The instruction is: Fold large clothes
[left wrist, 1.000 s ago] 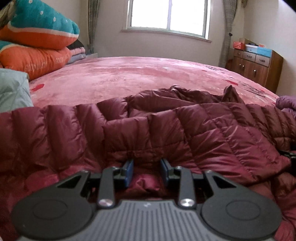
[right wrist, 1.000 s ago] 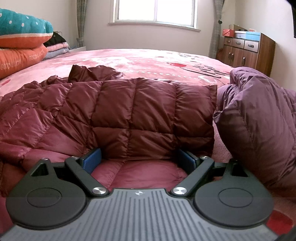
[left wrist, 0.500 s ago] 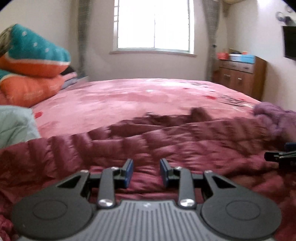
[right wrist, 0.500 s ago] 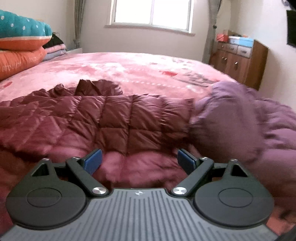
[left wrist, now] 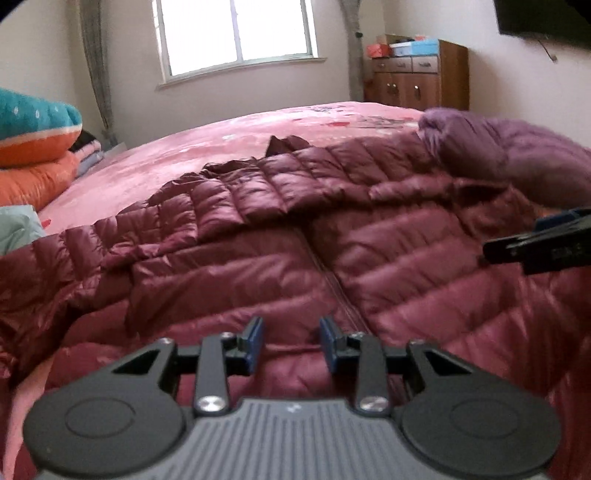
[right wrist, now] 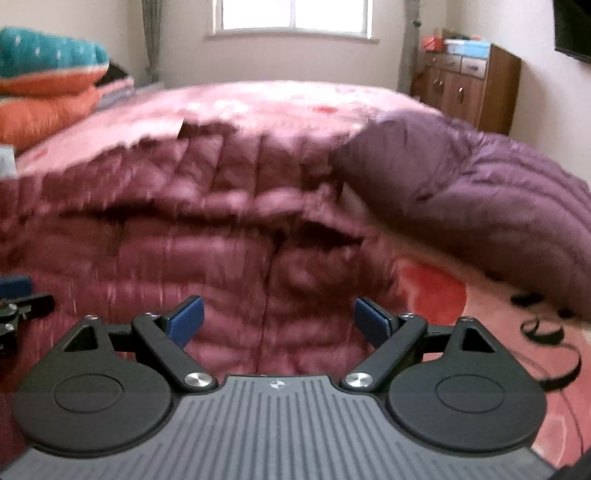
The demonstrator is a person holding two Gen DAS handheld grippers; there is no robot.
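— How is the left claw set?
— A narrow gap is kept between its blue pads; nothing is pinched there, and maroon quilting is seen just beyond the tips.

— And the right claw?
— It is spread wide and nothing is gripped. Its view is blurred.

— Where is the garment found?
— The maroon down jacket is laid across the near part of the pink bed, with its zipper line run toward twelve o'clock from the left claw.

— What lies further out?
— A purple padded garment is heaped at two o'clock, touching the jacket. Stacked pillows are seen at ten o'clock, a wooden dresser at one o'clock, a window at twelve.
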